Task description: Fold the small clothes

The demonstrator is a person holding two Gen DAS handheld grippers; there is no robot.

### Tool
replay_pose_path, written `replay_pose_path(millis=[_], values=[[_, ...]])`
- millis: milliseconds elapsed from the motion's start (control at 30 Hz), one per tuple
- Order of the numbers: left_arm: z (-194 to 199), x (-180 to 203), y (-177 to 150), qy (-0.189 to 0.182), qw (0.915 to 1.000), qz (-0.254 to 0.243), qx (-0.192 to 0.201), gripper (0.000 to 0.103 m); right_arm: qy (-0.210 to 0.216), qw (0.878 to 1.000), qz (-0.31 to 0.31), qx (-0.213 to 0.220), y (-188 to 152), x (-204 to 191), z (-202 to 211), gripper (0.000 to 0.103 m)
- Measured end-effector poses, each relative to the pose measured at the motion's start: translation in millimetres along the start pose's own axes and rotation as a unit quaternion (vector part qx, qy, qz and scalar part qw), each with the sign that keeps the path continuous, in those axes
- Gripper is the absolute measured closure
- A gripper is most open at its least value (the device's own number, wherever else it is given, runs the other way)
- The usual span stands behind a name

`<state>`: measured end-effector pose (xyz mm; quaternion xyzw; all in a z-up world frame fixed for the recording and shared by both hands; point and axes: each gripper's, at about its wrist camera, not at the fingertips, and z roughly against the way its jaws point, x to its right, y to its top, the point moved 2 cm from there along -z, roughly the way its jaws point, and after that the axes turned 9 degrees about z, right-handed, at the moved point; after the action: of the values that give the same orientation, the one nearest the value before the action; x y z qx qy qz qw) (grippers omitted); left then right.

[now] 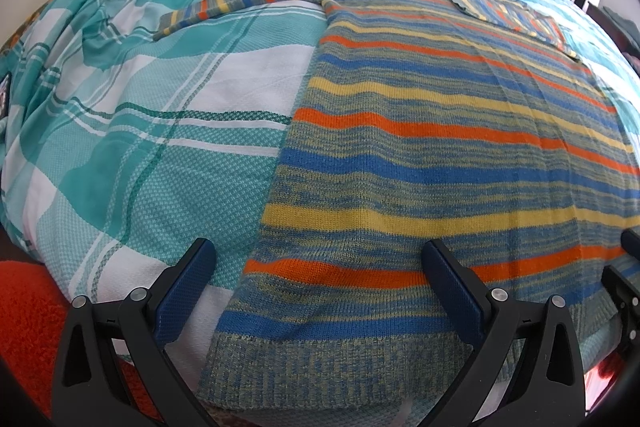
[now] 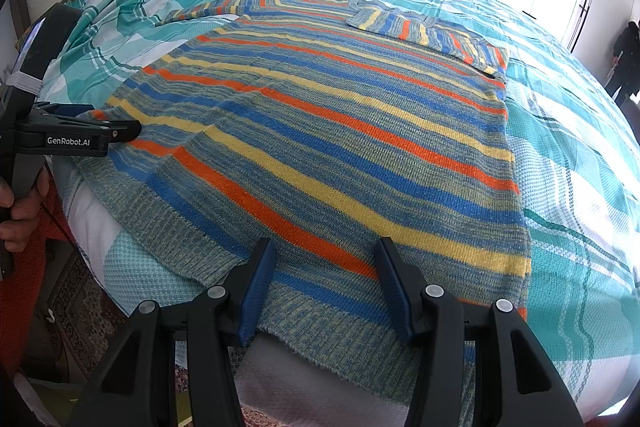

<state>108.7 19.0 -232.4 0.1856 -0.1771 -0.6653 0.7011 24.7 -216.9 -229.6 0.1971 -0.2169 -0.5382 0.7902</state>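
Sweater (image 1: 440,155) flat on bed (image 1: 160,147), left gripper (image 1: 316,263) and right gripper (image 2: 326,263) spread over hem

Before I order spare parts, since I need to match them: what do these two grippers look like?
Both the left gripper and the right gripper have matte black frames with round silver pivot bolts and textured dark blue finger pads. The right wrist view shows white "GenRobot.AI" lettering on the left unit's side. A bare hand holds it.
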Motion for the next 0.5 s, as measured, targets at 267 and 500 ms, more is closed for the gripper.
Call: replay_pose_path(millis=[267, 500], values=[[2.6, 0.3, -2.0, -0.004, 0.9999, -0.015, 0.003, 0.0, -0.001, 1.0, 0.0, 0.0, -0.4, -0.3, 0.0, 0.051], [7.0, -4.6, -1.4, -0.03, 0.9987, -0.025, -0.032, 0.001, -0.004, 1.0, -0.002, 0.0, 1.4, 1.9, -1.7, 0.05]])
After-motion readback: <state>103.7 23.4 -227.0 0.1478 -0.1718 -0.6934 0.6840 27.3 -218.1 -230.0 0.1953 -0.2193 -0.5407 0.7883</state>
